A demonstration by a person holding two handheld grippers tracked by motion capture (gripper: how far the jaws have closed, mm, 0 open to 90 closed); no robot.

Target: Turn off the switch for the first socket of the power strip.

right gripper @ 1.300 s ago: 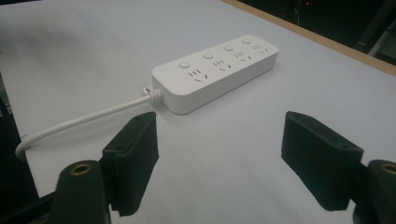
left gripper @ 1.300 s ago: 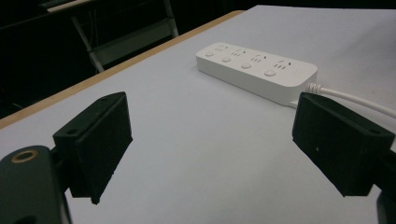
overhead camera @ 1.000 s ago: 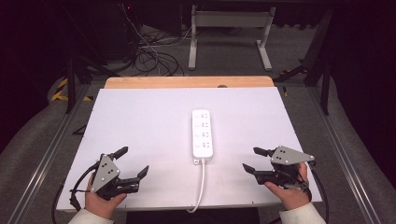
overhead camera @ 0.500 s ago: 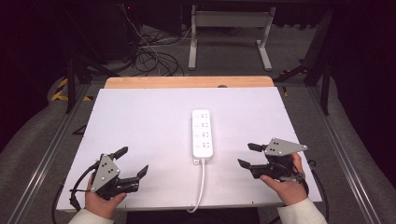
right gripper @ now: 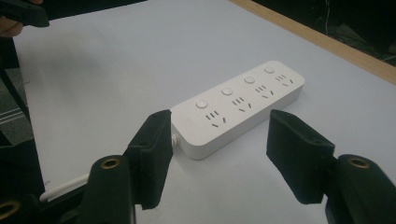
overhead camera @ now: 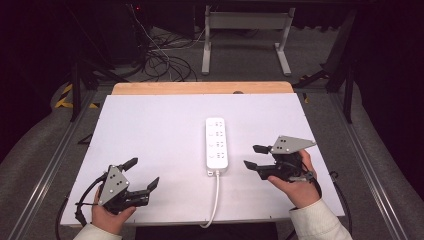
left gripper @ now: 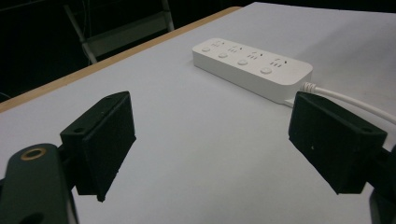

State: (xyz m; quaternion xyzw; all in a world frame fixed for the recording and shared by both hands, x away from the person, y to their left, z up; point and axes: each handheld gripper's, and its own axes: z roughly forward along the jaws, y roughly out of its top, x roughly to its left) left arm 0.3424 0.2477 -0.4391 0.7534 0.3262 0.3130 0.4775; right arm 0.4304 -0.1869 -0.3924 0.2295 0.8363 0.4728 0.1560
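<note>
Gaping empty near the surface's (overhead camera: 150, 125) front edge, both tongs, left (overhead camera: 141, 175) and right (overhead camera: 254, 156), could nudge the white rectangular plastic power strip (overhead camera: 217, 142) or snag its white cord (overhead camera: 215, 197).

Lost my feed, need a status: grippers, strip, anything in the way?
Both grippers open, left and right, holding nothing. Power strip flat mid-table, untouched, nothing plugged in. Its cord trails off the near edge.

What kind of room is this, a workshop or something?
Probably a lab or recording studio: a white table with one power strip, dark surroundings, loose cables on the floor, and a hand-held tool.
</note>
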